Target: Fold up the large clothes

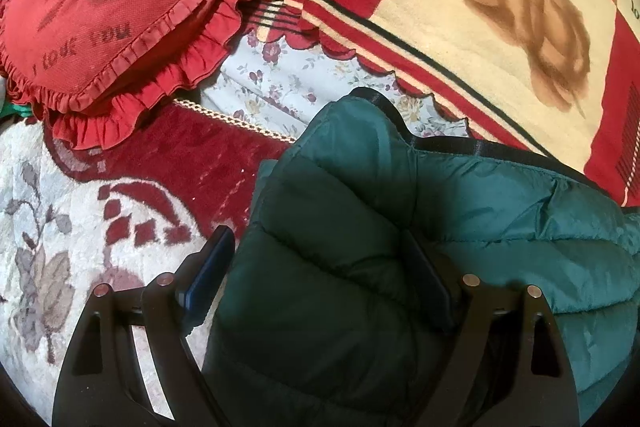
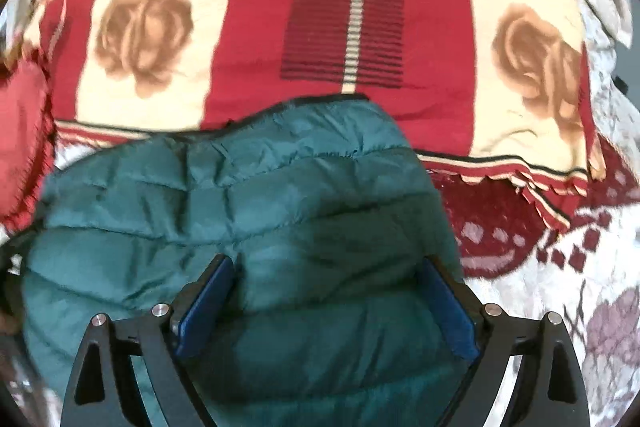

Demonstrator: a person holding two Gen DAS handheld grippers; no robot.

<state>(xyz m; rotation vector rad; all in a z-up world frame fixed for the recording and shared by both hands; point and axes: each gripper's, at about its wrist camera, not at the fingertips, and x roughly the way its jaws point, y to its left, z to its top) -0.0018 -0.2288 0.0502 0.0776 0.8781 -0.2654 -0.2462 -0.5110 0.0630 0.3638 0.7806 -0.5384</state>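
A dark green quilted puffer jacket lies on the bed, with a black trimmed edge at its far side. In the left wrist view my left gripper is open, its two blue-padded fingers spread wide over the jacket's left end. A bulge of the jacket fills the gap between them. In the right wrist view the same jacket fills the lower middle. My right gripper is open too, fingers wide apart above the jacket's right part. Neither gripper pinches the fabric.
A red heart-shaped frilled cushion lies at the left. A red and cream blanket with rose prints lies beyond the jacket. A red and white plush floral cover spreads under it, with a pale floral sheet between.
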